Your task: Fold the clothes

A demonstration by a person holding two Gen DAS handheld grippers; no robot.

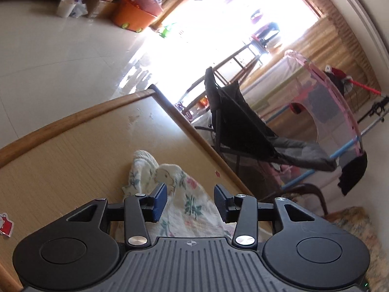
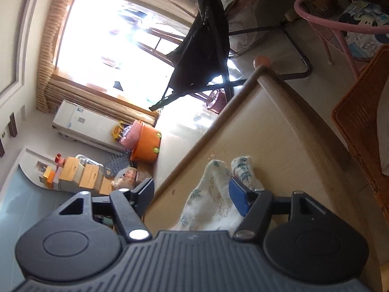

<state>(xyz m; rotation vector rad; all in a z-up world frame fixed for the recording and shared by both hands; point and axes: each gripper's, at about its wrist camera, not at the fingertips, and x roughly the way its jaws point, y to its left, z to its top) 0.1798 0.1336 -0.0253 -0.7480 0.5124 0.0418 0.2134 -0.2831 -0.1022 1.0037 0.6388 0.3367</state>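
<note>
Item 1. Garment (image 1: pixel 187 202): pale cream cloth with a floral print in green and pink, lying rumpled on the bench (image 1: pixel 73 160), near its far edge. In the left wrist view two bunched ends pointed away from the camera. In the right wrist view the same garment (image 2: pixel 211 202) showed as two narrow lobes side by side, possibly legs or sleeves; the fisheye view did not settle which.

Item 2. Left gripper (image 1: pixel 190 203): black body, blue pads, jaws standing wide. It hung over the garment, cloth visible in the gap between the pads. Contact between pads and cloth could not be confirmed.

Item 3. Right gripper (image 2: pixel 194 196): same make, jaws also spread wide. The right-hand pad sat against or just above the garment; the left-hand finger lay beyond the bench edge, over the floor.

Item 4. Bench: light wood-grain top with a rounded brown rim (image 2: pixel 194 146) and a curved corner.

Item 5. Surroundings, left wrist view: dark folding chair (image 1: pixel 233 121) just beyond the bench; pink mesh playpen (image 1: pixel 335 102) behind it; orange tub (image 1: pixel 133 17) on the pale tiled floor (image 1: pixel 60 48); bright window with tan curtains (image 1: pixel 243 24).

Item 6. Surroundings, right wrist view: woven orange chair (image 2: pixel 359 121) beside the bench; white standing unit (image 2: pixel 85 126) under the window.
</note>
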